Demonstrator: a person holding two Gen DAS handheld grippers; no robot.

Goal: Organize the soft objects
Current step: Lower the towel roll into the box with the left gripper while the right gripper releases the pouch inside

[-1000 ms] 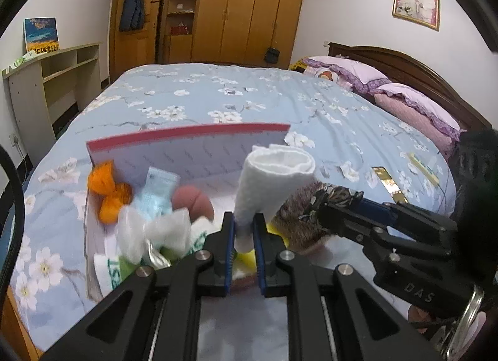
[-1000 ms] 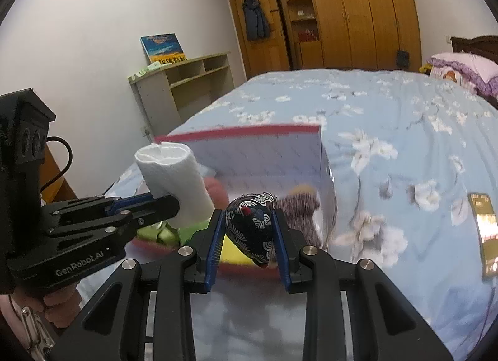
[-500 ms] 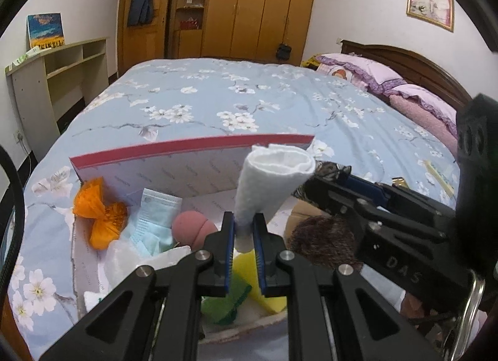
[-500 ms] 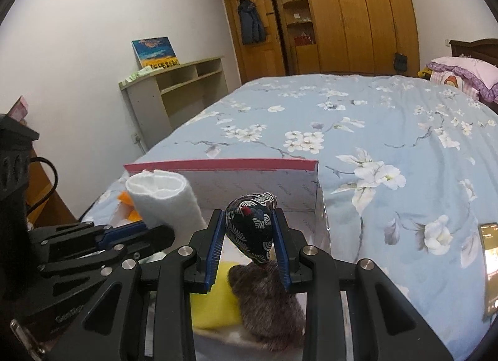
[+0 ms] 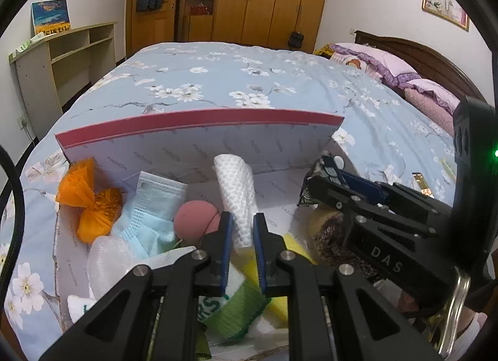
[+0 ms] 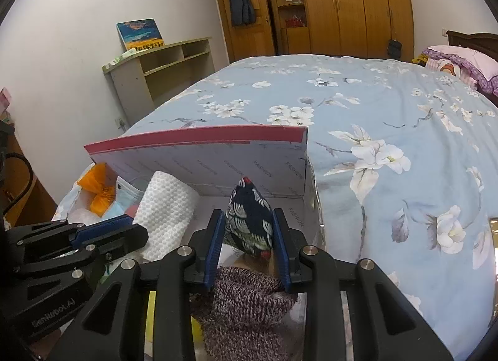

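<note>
The box (image 5: 199, 149) was white inside, printed with faint grey lettering, and edged with a red rim. In it lay a crinkled orange bag (image 5: 90, 202), a pale blue face mask (image 5: 149, 205), a dusty pink ball (image 5: 194, 219), a white dimpled cloth roll (image 5: 238, 192), a yellow sponge (image 5: 292, 249) and a green knitted piece (image 5: 239, 314). Beside the roll sat a navy pouch (image 6: 249, 220) with white fan motifs and red accents, above a mottled brown-grey knit (image 6: 249, 301). The bedspread (image 6: 358, 105) behind the box was light blue with white blossoms.
</note>
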